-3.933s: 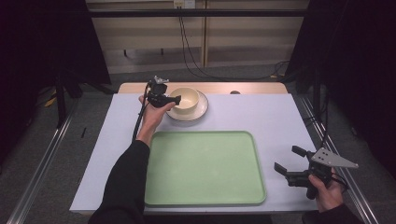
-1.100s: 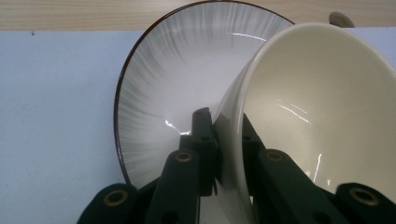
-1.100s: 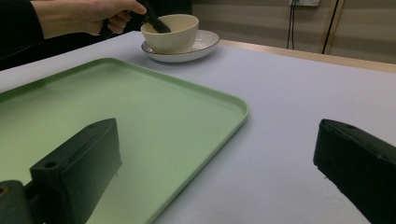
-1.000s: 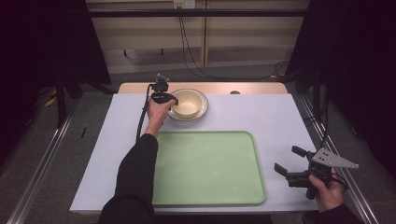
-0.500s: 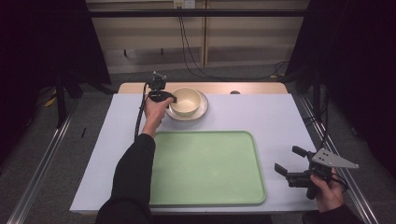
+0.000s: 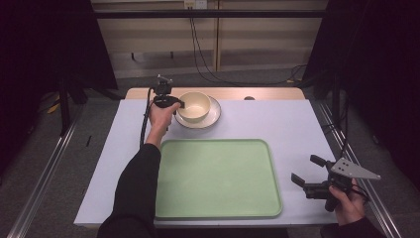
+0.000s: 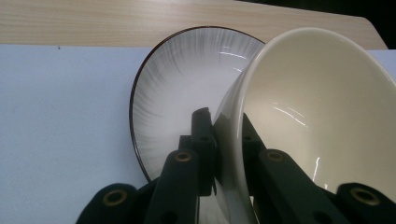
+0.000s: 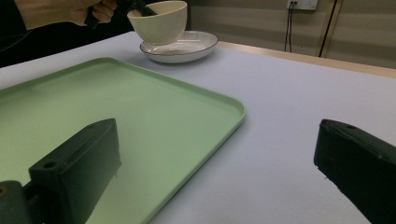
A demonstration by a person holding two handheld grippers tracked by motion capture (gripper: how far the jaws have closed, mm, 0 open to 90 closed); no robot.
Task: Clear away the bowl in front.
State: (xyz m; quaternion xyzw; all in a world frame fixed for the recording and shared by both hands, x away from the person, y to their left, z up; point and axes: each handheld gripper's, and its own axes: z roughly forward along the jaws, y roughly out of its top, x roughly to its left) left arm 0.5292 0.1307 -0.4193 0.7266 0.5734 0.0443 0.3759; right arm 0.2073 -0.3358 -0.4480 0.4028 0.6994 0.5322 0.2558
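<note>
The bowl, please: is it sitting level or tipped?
Tipped. The bowl leans over the plate, its rim pinched by the left claw.

Cream bowl point(image 6: 194, 105), pale-green tray point(image 6: 218, 178)

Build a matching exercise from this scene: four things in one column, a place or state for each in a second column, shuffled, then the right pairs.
Things:
1. cream bowl
2. striped plate
3. green tray
4. right gripper

Places or states:
A. bare, lying flat on the near middle of the table
B. open, held near the table's right edge beside the tray
C. tilted, its rim pinched between the jaws of the left gripper
D. at the far side of the table, under the bowl

Pairs: 1-C, 2-D, 3-A, 4-B
</note>
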